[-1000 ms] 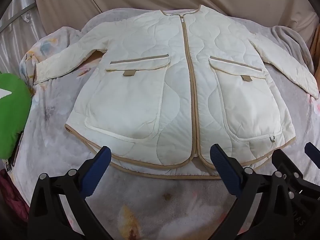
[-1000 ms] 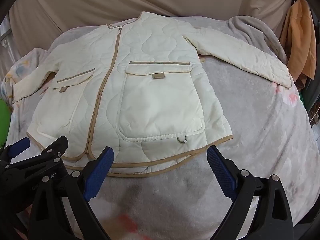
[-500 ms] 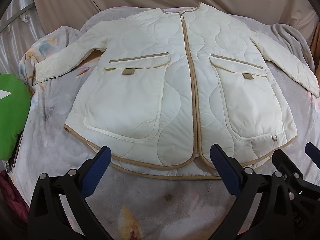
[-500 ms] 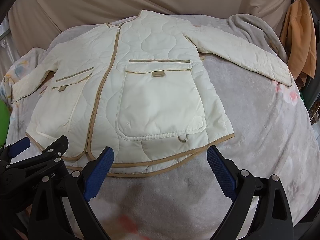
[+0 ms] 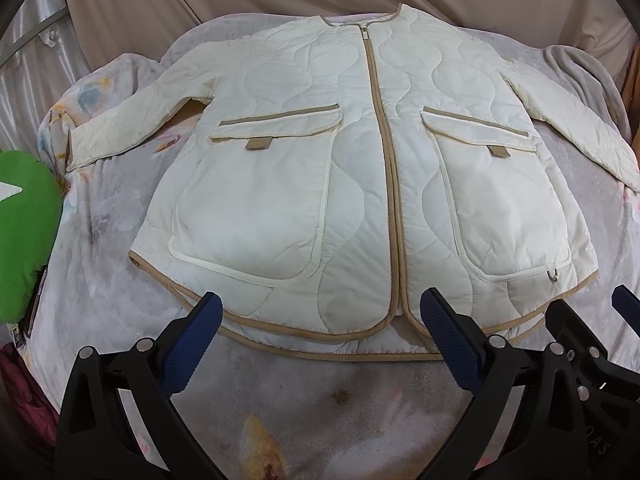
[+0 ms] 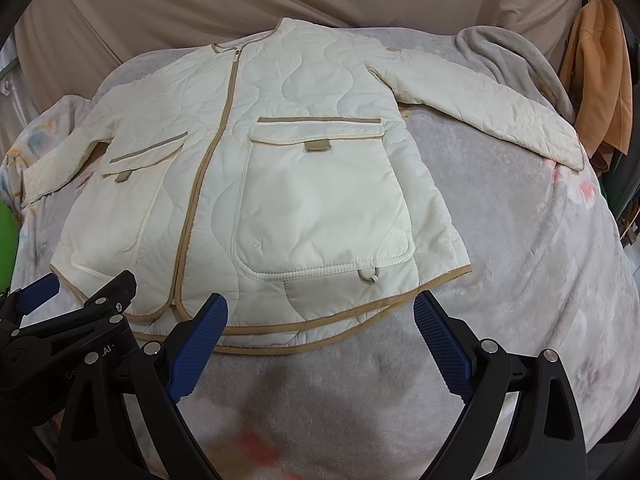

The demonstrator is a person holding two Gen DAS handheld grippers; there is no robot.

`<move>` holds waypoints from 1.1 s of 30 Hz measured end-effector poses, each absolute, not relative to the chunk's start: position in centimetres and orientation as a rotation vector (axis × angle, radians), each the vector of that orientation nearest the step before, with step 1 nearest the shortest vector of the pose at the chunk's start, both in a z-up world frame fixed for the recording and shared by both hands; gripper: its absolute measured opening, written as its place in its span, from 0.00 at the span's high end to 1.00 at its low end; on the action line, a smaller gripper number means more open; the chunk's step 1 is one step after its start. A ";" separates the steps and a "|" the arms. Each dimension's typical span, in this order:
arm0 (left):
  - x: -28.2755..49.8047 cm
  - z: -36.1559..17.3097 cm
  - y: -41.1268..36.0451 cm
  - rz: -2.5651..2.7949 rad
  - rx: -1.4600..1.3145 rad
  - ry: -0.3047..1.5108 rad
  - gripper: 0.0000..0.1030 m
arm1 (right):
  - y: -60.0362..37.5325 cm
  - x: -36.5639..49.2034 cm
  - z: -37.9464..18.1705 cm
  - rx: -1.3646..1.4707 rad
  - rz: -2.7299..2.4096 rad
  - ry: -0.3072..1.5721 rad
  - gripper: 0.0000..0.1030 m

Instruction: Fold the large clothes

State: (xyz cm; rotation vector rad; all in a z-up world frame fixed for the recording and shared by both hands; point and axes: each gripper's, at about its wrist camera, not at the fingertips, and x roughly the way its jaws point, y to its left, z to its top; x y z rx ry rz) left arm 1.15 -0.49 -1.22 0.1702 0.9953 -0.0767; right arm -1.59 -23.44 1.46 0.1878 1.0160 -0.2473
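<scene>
Quilted cream jacket (image 5: 360, 184) lies flat, zipped, sleeves spread, on a grey blanket (image 5: 320, 400). Left gripper (image 5: 320, 320), jaws apart, hovers at its hem at 6 o'clock; right gripper (image 6: 320, 320), also apart, hovers at 5 o'clock.

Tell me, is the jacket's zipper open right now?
No, the zipper on the jacket runs closed from the neckline down nearly to the hem, with both front panels lying joined and flat.

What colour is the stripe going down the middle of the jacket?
Tan, on the cream jacket; the zipper trim shows best in the left wrist view.
</scene>
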 end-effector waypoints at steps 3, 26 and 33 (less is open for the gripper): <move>1.2 -1.2 -0.5 -0.076 0.172 0.995 0.06 | -23.4 -1.6 1.5 0.188 -0.249 1.015 0.10; 1.4 -1.3 -0.5 -0.074 0.175 0.995 0.06 | -23.4 -1.9 1.5 0.193 -0.251 1.013 0.10; 1.3 -1.3 -0.5 -0.075 0.175 0.996 0.07 | -23.4 -1.9 1.5 0.194 -0.251 1.014 0.10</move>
